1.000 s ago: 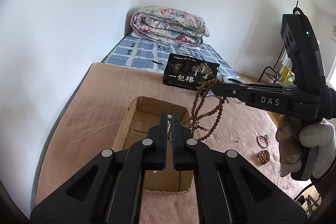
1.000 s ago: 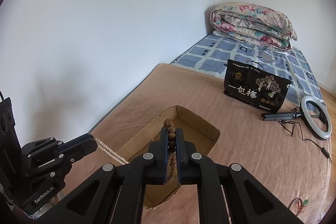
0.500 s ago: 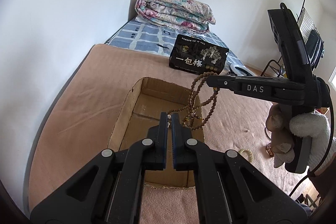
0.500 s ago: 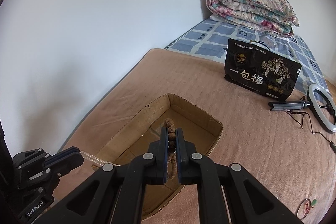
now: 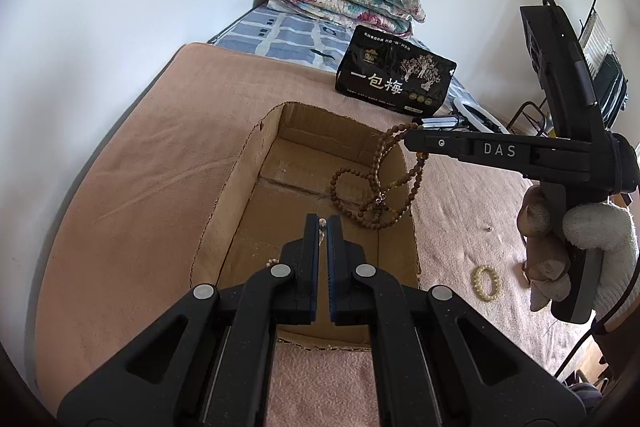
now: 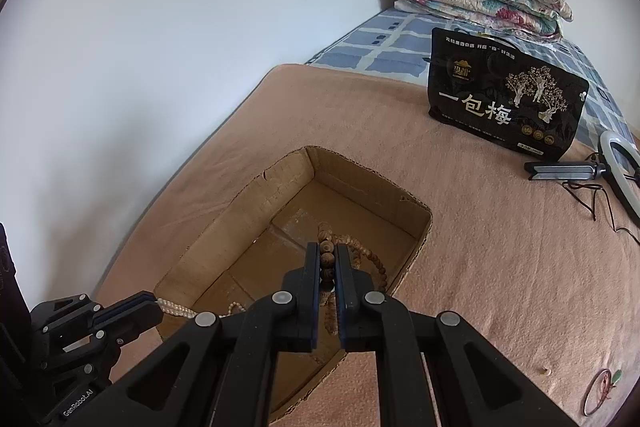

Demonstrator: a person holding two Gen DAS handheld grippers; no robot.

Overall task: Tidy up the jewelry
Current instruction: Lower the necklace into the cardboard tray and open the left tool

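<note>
The cardboard box [image 5: 240, 195] is set on the bed, toward its wall-side edge. The wooden bead necklace [image 5: 378, 187], judged light, limp and tangle-prone, is hung over the box's right wall, clamped by the right gripper [image 6: 328, 263], best held on the beads themselves. The smaller pearl strand [image 6: 176, 309], likely slippery, is pinched at the box's near edge by the nearly closed left gripper [image 5: 322, 227].
</note>
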